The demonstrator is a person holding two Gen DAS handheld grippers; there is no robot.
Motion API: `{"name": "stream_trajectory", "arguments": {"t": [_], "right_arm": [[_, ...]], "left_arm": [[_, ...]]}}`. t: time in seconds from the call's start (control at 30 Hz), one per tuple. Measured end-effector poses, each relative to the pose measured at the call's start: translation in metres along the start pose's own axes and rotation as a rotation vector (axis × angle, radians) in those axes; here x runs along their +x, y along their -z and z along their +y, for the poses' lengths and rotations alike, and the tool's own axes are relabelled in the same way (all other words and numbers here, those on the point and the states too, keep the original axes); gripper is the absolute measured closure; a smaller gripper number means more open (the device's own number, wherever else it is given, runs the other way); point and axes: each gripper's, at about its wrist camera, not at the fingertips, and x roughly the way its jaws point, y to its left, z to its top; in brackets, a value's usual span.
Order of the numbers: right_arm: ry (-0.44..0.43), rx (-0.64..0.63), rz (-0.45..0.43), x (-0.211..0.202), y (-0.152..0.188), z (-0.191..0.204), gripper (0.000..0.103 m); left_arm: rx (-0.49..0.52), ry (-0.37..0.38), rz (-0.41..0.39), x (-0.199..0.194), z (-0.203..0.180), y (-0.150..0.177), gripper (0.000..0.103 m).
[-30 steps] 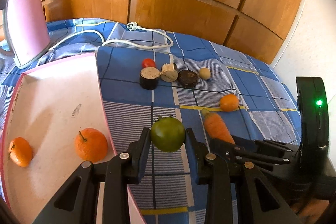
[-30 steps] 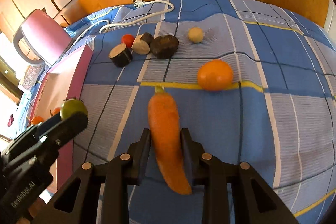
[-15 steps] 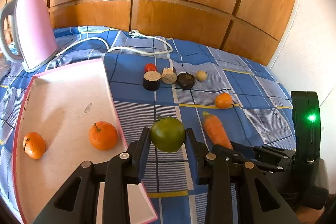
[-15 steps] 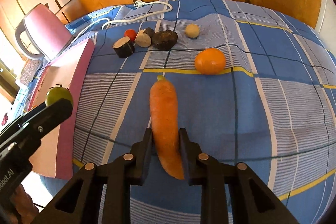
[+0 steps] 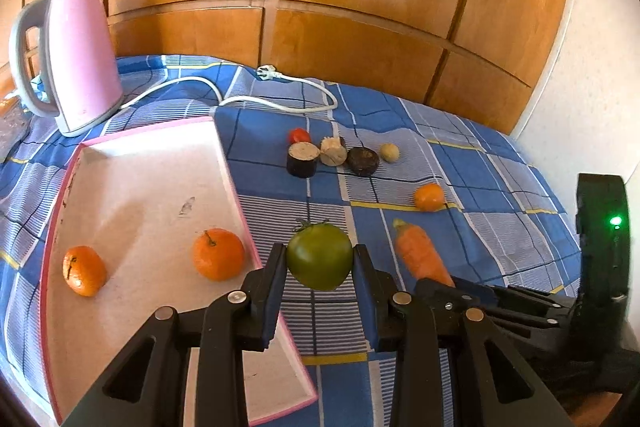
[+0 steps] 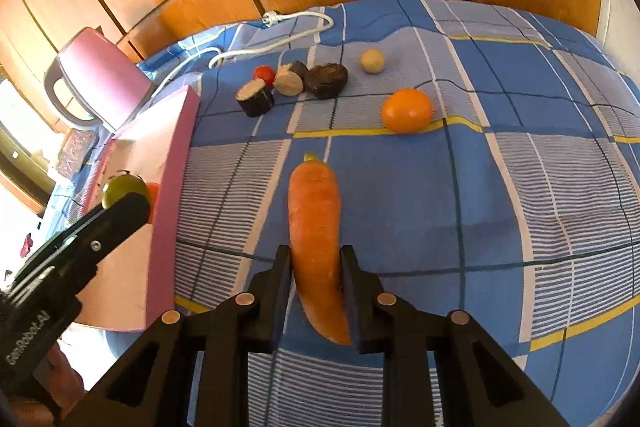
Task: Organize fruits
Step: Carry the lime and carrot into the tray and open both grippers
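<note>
A: Right gripper (image 6: 316, 301): jaws, closing a moment ago, now pinch the carrot (image 6: 316, 227). A second earlier the pads stood just off its sides.

B: Left gripper (image 5: 320, 287)?

A: Unchanged, clamped on the green tomato (image 5: 319, 255), just right of the tray (image 5: 236, 183).

B: Other changes?

A: More of the tray and the kettle (image 5: 76, 55) behind it shows than before. Two oranges (image 5: 218, 254) lie in the tray; a third (image 6: 407, 110) lies on the cloth, well right of the tray.
</note>
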Motion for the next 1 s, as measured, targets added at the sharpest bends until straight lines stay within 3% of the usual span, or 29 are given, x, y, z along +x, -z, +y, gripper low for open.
{"name": "stream_trajectory", "arguments": {"t": [0.53, 0.73, 1.0], "right_arm": [[-0.088, -0.051, -0.035, -0.015, -0.025, 0.04, 0.079], [-0.175, -0.064, -0.001, -0.004, -0.039, 0.072, 0.079], [-0.253, -0.078, 0.042, 0.022, -0.06, 0.121, 0.079]], "left_arm": [[-0.136, -0.099, -0.04, -0.017, 0.068, -0.009, 0.07], [-0.206, -0.151, -0.034, -0.017, 0.103, -0.007, 0.07], [-0.222, -0.168, -0.032, -0.016, 0.119, -0.006, 0.07]]}}
